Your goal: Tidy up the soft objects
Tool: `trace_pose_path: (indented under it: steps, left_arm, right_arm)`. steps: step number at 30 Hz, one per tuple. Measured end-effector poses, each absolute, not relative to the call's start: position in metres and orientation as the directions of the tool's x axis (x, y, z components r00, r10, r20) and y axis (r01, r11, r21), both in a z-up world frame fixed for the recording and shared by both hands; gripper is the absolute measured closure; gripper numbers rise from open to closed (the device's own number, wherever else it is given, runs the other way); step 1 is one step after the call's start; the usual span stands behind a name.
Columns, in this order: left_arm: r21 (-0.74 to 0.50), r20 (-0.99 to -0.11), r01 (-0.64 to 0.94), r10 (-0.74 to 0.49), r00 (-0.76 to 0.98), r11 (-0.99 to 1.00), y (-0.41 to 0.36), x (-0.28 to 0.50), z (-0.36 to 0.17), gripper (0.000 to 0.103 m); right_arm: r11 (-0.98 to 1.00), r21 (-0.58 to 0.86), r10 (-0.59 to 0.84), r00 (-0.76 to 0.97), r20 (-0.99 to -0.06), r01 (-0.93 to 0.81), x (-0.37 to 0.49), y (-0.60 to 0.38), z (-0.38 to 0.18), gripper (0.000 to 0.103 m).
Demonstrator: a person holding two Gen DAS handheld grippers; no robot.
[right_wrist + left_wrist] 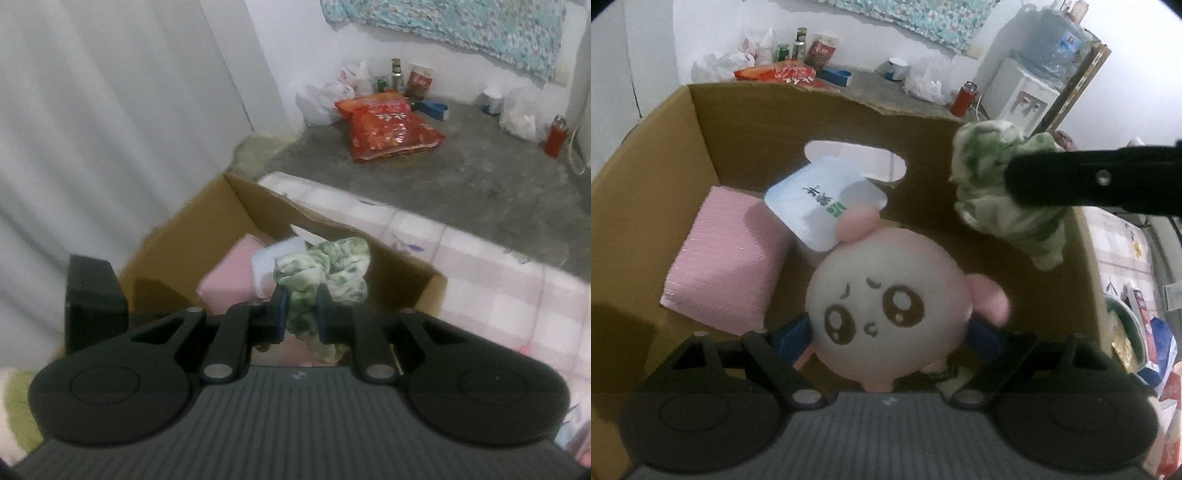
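My left gripper point(890, 332) is shut on a round pink-and-white plush toy point(886, 295) with a drawn face, held inside an open cardboard box point(639, 206). In the box lie a pink tissue pack point(727, 258) and a white tissue pack point(820, 199). My right gripper point(300, 314) is shut on a green-and-white scrunchie point(325, 269), held above the box point(192, 236). In the left wrist view the scrunchie point(990, 184) hangs over the box's right side, pinched by a black finger of the right gripper point(1089, 181).
The box sits on a pink checked bedcover point(480, 266). Beyond it is a grey concrete floor point(480, 177) with a red snack bag point(388, 129), bottles, plastic bags and a red can point(556, 136). A water dispenser point(1027, 92) stands at the right.
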State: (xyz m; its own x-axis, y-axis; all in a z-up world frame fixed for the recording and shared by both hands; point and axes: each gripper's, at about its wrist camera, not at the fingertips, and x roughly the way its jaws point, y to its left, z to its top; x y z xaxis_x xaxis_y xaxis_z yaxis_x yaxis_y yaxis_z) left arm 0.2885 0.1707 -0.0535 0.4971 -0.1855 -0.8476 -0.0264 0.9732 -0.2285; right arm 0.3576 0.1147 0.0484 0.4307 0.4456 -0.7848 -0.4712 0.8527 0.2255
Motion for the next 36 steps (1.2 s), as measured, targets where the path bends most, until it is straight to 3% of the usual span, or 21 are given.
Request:
trace_pose_path:
  steps: [4,11,28,31,33,36]
  left_arm:
    - [-0.23,-0.855,-0.035,-0.184,0.485,0.973,0.17,0.285,-0.055,0.008]
    - [-0.294,-0.872,-0.084,-0.231,0.432,0.952,0.185,0.285,-0.055,0.007]
    - [-0.408,-0.82,-0.144,-0.293,0.492,0.902,0.207,0.265,-0.007,0.005]
    - [-0.42,-0.793,-0.124,-0.297,0.532,0.899,0.211,0.249,0.017,0.005]
    - [-0.413,-0.776,-0.108,-0.288,0.561,0.904,0.21,0.235,0.034,0.005]
    - [-0.381,-0.748,-0.083,-0.255,0.612,0.921,0.208,0.208,0.063,0.005]
  right_arm:
    - [0.861,0.133,0.381,0.45,-0.808,-0.491,0.367,0.127,0.036,0.079]
    - [0.863,0.109,0.378,0.486,-0.788,-0.494,0.377,0.126,0.032,0.061]
    - [0.867,0.221,0.473,0.6,-0.646,-0.446,0.311,0.047,0.117,0.054]
    - [0.864,0.249,0.492,0.629,-0.602,-0.437,0.281,0.019,0.14,0.046]
    - [0.866,0.258,0.494,0.658,-0.568,-0.428,0.255,-0.003,0.155,0.031]
    - [0.877,0.265,0.479,0.708,-0.519,-0.4,0.21,-0.041,0.174,0.02]
